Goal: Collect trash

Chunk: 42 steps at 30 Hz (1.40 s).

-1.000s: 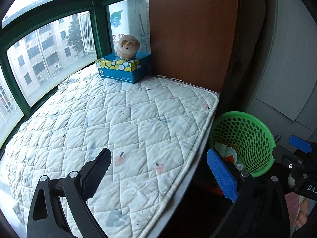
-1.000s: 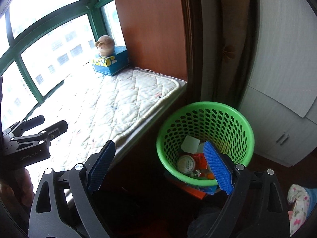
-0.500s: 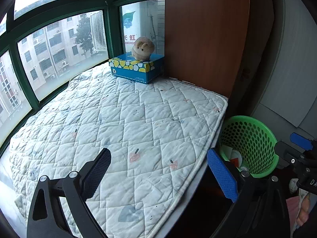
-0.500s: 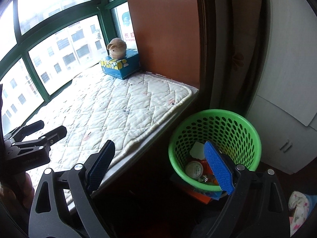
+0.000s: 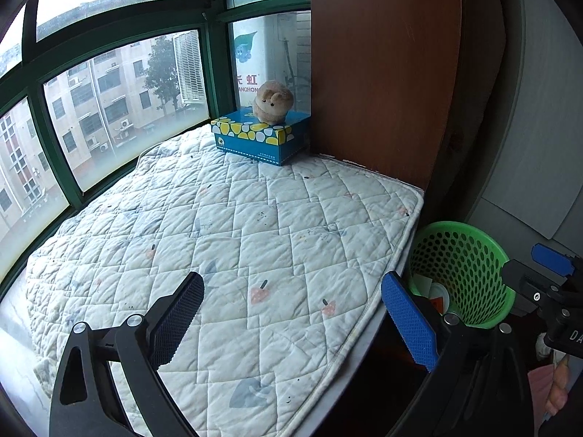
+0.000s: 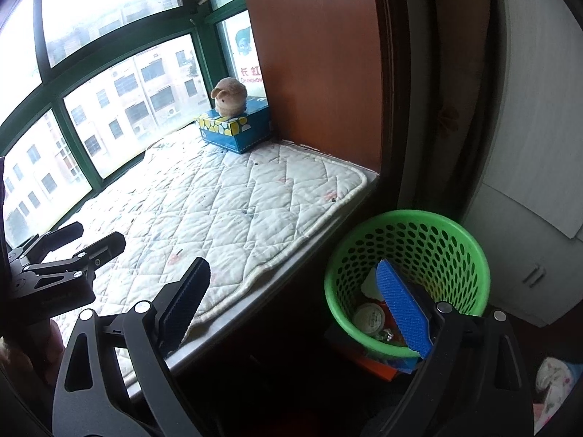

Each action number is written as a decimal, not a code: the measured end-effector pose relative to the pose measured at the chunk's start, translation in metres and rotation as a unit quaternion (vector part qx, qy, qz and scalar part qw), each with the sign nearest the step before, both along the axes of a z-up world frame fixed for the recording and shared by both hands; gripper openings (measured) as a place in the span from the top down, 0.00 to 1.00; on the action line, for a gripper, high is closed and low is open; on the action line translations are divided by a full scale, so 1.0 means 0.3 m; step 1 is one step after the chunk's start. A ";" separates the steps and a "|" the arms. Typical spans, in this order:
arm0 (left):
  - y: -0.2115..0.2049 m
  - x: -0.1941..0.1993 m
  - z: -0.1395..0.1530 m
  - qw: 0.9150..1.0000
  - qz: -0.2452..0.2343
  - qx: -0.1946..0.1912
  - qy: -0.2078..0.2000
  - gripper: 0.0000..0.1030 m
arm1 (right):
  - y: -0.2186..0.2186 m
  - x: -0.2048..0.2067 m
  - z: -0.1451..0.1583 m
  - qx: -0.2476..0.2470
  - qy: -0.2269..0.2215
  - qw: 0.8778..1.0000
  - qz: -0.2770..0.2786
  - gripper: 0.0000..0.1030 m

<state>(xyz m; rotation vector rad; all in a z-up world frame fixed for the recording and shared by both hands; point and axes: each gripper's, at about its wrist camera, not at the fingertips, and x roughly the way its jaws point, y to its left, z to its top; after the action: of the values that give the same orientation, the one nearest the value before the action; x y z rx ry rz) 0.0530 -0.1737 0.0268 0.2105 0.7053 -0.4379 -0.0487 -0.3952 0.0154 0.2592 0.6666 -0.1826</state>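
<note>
Quilted mat point(image 5: 255, 225) edge just beside green basket point(image 6: 408, 276); L claw point(image 5: 291, 313) & R claw point(image 6: 298, 302) released.

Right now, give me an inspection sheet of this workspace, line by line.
Surface: quilted white mat covering the window ledge, no trash seen on it.
Job's things: green basket on the floor beside the ledge, trash inside.
Clutter: blue tissue box at the far corner, plush toy on top.
Grippers: left gripper open over the mat, empty; right gripper open, empty.
Cables: nothing seen.
Surroundings: green-framed window, wooden panel.
</note>
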 end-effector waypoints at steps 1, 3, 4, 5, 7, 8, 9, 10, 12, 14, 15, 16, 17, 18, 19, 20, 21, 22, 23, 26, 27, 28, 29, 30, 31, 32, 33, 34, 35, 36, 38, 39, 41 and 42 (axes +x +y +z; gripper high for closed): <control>0.002 0.000 0.000 1.000 0.001 0.000 -0.001 0.08 | 0.004 0.000 0.001 -0.001 -0.001 1.000 0.001 0.11; 0.009 0.001 0.003 1.000 0.005 -0.002 -0.001 0.08 | 0.012 0.003 0.004 -0.001 -0.003 1.000 0.004 0.11; 0.012 0.001 0.005 1.000 0.007 -0.003 -0.001 0.08 | 0.014 0.005 0.005 0.000 -0.003 1.000 0.006 0.11; 0.018 0.003 0.006 1.000 0.007 -0.005 -0.001 0.08 | 0.018 0.006 0.006 -0.001 -0.004 1.000 0.007 0.11; 0.025 0.005 0.007 1.000 0.011 -0.004 -0.002 0.08 | 0.026 0.011 0.009 -0.002 -0.006 1.000 0.010 0.11; 0.029 0.005 0.009 1.000 0.013 -0.004 -0.003 0.08 | 0.030 0.014 0.009 -0.002 -0.005 1.000 0.013 0.10; 0.034 0.006 0.008 1.000 0.015 -0.004 -0.003 0.08 | 0.033 0.017 0.009 -0.003 -0.005 1.000 0.014 0.10; 0.039 0.008 0.008 1.000 0.017 -0.004 -0.003 0.08 | 0.036 0.019 0.008 -0.004 -0.005 1.000 0.015 0.10; 0.049 0.011 0.009 1.000 0.023 -0.005 -0.003 0.08 | 0.040 0.022 0.009 -0.002 -0.007 1.000 0.018 0.10; 0.059 0.014 0.009 1.000 0.027 -0.004 -0.003 0.08 | 0.045 0.025 0.009 -0.003 -0.007 1.000 0.020 0.10; 0.063 0.015 0.009 1.000 0.029 -0.004 -0.003 0.08 | 0.045 0.027 0.008 -0.003 -0.006 1.000 0.020 0.10; 0.066 0.015 0.010 1.000 0.030 -0.004 -0.003 0.08 | 0.046 0.029 0.007 -0.003 -0.006 1.000 0.021 0.10; 0.070 0.015 0.010 1.000 0.031 -0.004 -0.004 0.08 | 0.048 0.031 0.006 -0.003 -0.006 1.000 0.022 0.10; 0.072 0.016 0.010 0.999 0.033 -0.004 -0.004 0.08 | 0.049 0.033 0.006 -0.003 -0.005 1.000 0.022 0.10; 0.075 0.016 0.011 0.999 0.034 -0.004 -0.004 0.08 | 0.050 0.036 0.006 -0.003 -0.005 1.000 0.023 0.10; 0.078 0.016 0.012 0.999 0.035 -0.004 -0.004 0.08 | 0.052 0.036 0.006 -0.003 -0.006 1.000 0.024 0.10; 0.080 0.017 0.012 0.999 0.036 -0.004 -0.005 0.08 | 0.054 0.037 0.007 -0.003 -0.006 1.000 0.025 0.10; 0.081 0.018 0.011 0.999 0.037 -0.005 -0.005 0.08 | 0.057 0.039 0.007 -0.004 -0.006 1.000 0.026 0.10; 0.083 0.018 0.010 0.999 0.037 -0.005 -0.005 0.08 | 0.060 0.039 0.007 -0.004 -0.006 1.000 0.027 0.10; 0.086 0.020 0.010 0.999 0.040 -0.004 -0.005 0.08 | 0.066 0.049 0.003 -0.004 -0.004 1.000 0.031 0.10; 0.088 0.020 0.009 0.999 0.041 -0.004 -0.005 0.08 | 0.070 0.050 0.003 -0.005 -0.004 0.999 0.031 0.10; 0.090 0.020 0.010 0.999 0.042 -0.004 -0.005 0.08 | 0.073 0.051 0.003 -0.005 -0.004 0.999 0.032 0.10; 0.091 0.021 0.010 0.999 0.043 -0.004 -0.005 0.08 | 0.075 0.053 0.004 -0.005 -0.004 0.999 0.033 0.10; 0.092 0.021 0.010 0.999 0.044 -0.004 -0.005 0.08 | 0.077 0.054 0.004 -0.004 -0.004 0.999 0.034 0.10; 0.093 0.022 0.010 0.999 0.045 -0.004 -0.006 0.08 | 0.079 0.055 0.004 -0.005 -0.005 0.999 0.034 0.10; 0.095 0.022 0.009 0.999 0.045 -0.004 -0.005 0.08 | 0.081 0.057 0.004 -0.005 -0.004 0.999 0.035 0.10; 0.096 0.023 0.008 0.999 0.046 -0.004 -0.005 0.08 | 0.084 0.058 0.003 -0.004 -0.004 0.999 0.036 0.10; 0.098 0.022 0.008 0.999 0.047 -0.004 -0.005 0.08 | 0.086 0.060 0.003 -0.004 -0.004 0.999 0.037 0.10; 0.099 0.022 0.008 0.999 0.048 -0.004 -0.005 0.08 | 0.088 0.061 0.002 -0.005 -0.003 0.999 0.037 0.10; 0.100 0.024 0.007 0.999 0.048 -0.005 -0.005 0.08 | 0.090 0.064 0.001 -0.005 -0.003 0.999 0.038 0.10; 0.101 0.023 0.007 0.999 0.050 -0.005 -0.007 0.08 | 0.093 0.067 -0.002 -0.003 -0.001 0.999 0.039 0.10; 0.102 0.022 0.006 0.999 0.051 -0.004 -0.009 0.08 | 0.096 0.068 -0.002 -0.004 -0.001 0.999 0.039 0.10; 0.102 0.021 0.005 0.998 0.057 0.001 -0.014 0.08 | 0.100 0.068 -0.001 -0.005 -0.001 0.999 0.040 0.10; 0.102 0.023 0.005 0.998 0.059 0.002 -0.014 0.08 | 0.100 0.068 -0.001 -0.005 -0.002 0.999 0.040 0.10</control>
<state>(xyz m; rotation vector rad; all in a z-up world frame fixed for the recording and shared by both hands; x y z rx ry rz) 0.0598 -0.1430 0.0283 0.1780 0.6882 -0.3207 -0.0283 -0.3653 0.0151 0.2234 0.6717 -0.1086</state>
